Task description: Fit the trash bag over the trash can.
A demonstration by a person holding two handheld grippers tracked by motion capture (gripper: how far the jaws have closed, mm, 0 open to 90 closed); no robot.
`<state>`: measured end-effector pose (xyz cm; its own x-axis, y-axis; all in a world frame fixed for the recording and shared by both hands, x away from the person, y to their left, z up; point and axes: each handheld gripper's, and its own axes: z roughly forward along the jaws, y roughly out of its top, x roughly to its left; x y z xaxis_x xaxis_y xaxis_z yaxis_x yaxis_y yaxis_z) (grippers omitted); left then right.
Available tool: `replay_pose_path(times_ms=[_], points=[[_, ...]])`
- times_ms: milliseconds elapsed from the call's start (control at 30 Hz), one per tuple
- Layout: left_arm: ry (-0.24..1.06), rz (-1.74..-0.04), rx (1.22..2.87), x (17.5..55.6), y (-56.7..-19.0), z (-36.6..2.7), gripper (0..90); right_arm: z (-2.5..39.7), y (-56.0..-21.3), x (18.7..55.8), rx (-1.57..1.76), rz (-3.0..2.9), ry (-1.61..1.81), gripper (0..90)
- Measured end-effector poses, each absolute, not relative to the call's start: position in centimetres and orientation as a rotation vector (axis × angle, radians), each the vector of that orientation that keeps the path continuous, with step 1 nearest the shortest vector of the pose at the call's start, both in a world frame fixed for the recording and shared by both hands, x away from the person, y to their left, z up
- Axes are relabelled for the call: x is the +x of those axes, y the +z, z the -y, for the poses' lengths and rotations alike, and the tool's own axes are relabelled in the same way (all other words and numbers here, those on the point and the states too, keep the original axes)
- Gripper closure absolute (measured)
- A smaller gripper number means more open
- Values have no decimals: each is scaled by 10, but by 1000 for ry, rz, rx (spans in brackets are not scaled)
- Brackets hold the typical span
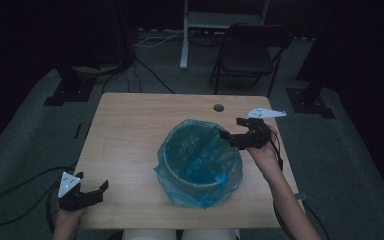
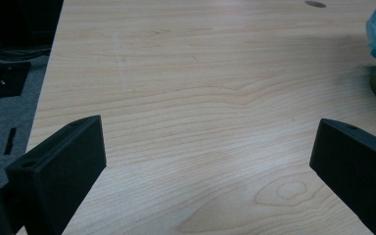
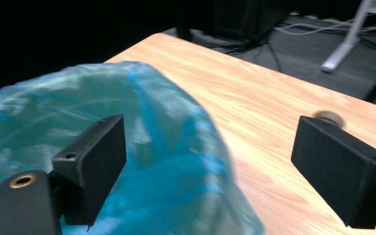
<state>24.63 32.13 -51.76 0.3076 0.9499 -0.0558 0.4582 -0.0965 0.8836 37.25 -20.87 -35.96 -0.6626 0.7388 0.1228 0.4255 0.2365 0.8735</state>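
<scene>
The blue plastic bag (image 1: 198,165) lines a round bin (image 1: 190,176) that stands at the middle of the wooden table (image 1: 125,145), slightly toward the person's right. The bag's mouth is folded over the bin's rim and hangs loosely down the outside wall.

The right gripper (image 1: 236,131) hovers at the far right edge of the bag's mouth, jaws spread apart and holding nothing. In the right gripper view, one jaw stands over the bag's film (image 3: 166,161) and the other over bare wood beside it; whether a jaw touches the plastic cannot be determined. The left gripper (image 1: 91,186) rests at the near left corner of the table, well apart from the bin, jaws likewise wide and empty.

Hazards, as judged from this position: the film is thin and slack, so a closing grip may catch a single loose fold and slip off, or pull the liner off the rim unevenly. With nothing bracing the bin, a sideways tug may drag or tip it.

The table surface is light wood grain with a small round cable hole (image 1: 219,107) near its far edge. Beyond it the room is dim: grey carpet, a folding chair (image 1: 247,52), a white stand leg (image 1: 184,35), and cables (image 1: 145,75) trailing across the floor.
</scene>
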Motion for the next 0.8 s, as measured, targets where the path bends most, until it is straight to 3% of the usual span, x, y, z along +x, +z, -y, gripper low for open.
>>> replay_pose_path(times_ms=[500, 800], points=[[645, -1255, 1753, 250, -525, -317, 9, 265, -392, 362, 1278, -1967, 1354, 126], [674, -1287, 1732, 249, -525, -321, 9, 291, -444, 344, 1419, -1870, 1275, 126]])
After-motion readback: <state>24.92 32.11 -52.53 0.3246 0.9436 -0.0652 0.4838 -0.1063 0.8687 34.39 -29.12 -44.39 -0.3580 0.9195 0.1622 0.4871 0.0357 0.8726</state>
